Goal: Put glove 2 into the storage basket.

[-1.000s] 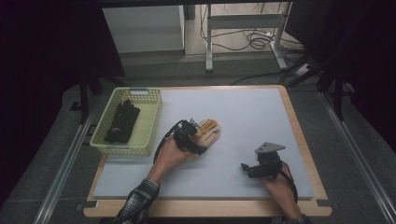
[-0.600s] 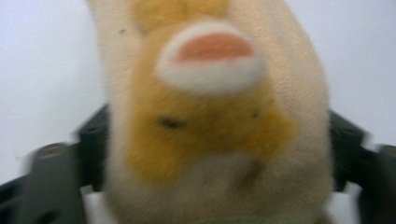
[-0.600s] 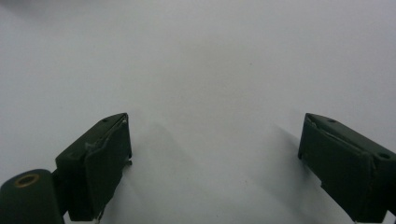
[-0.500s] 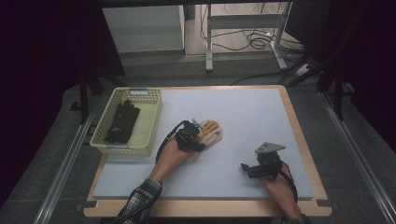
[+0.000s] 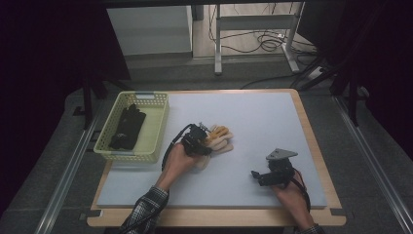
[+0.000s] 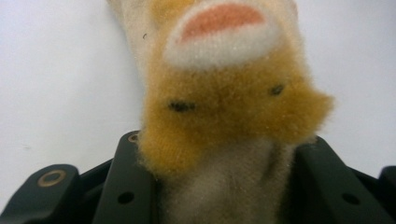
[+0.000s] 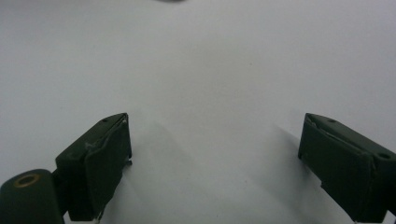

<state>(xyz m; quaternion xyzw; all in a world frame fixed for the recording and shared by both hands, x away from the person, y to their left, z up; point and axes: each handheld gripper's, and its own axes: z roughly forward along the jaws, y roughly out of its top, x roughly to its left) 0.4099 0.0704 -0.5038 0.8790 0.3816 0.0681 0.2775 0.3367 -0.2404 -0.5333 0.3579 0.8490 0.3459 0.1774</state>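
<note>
A tan and orange plush toy [image 5: 220,139] lies on the pale table mat [image 5: 272,122], left of the middle. My left gripper [image 5: 207,142] sits over its near end, and its jaws have just been closing. In the left gripper view the toy's fuzzy body [image 6: 224,107] is squeezed between the two black jaws, with the pads pressing into it. My right gripper [image 5: 256,176] rests low on the mat near the front right. Its jaws stand wide apart with bare mat between them [image 7: 215,154].
A yellow-green plastic basket [image 5: 161,122] stands at the table's left edge with a black object [image 5: 127,127] lying in it. The wooden table border [image 5: 311,146] runs along the right. Table legs and cables [image 5: 265,44] lie on the floor beyond the far edge.
The left gripper's jaws have closed in on the plush toy, which looks bunched and narrower than a second ago. The right gripper has stayed where it was.
</note>
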